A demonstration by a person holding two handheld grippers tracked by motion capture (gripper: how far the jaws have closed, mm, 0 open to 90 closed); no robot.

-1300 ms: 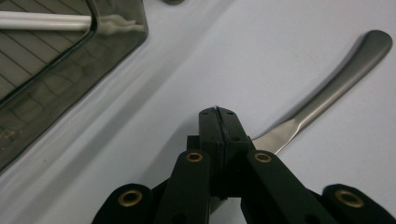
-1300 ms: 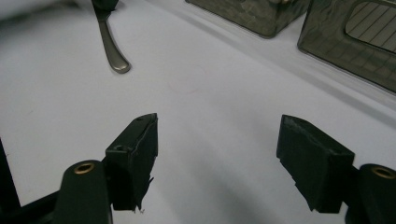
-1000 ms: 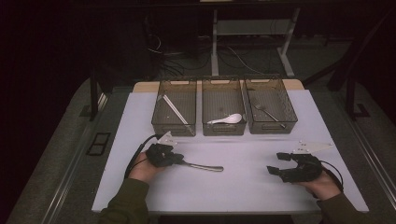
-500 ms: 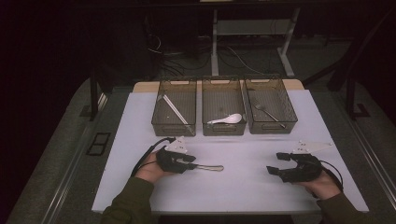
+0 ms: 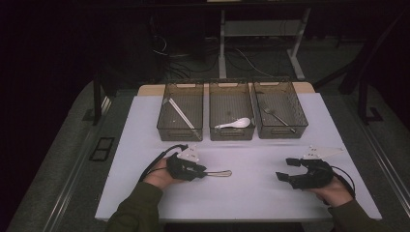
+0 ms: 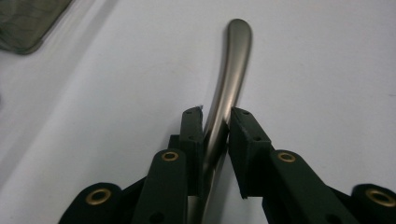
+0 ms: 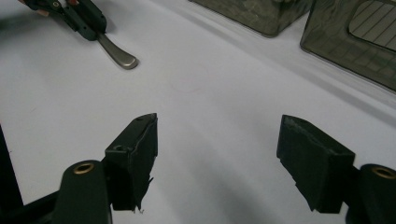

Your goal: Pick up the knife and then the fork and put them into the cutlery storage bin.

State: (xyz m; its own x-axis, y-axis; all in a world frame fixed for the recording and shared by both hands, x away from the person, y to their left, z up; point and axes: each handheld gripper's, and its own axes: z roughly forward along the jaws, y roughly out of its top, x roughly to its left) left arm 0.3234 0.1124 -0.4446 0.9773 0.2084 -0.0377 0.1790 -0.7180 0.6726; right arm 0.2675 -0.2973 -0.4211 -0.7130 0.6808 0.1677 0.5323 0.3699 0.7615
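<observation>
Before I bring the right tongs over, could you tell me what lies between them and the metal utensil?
Nothing: in the high view, bare white tabletop separates the right tongs from the metal utensil gripped by the left tongs.

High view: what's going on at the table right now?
A person works with a gripper in each hand at a white table. The left gripper is shut on the handle of a metal utensil, which lies low over the table; which end is clamped beyond the handle can't be told. The right gripper is open over bare table. Behind them stand three bins: the left bin holds chopsticks, the middle bin a white spoon, the right bin a fork.
</observation>
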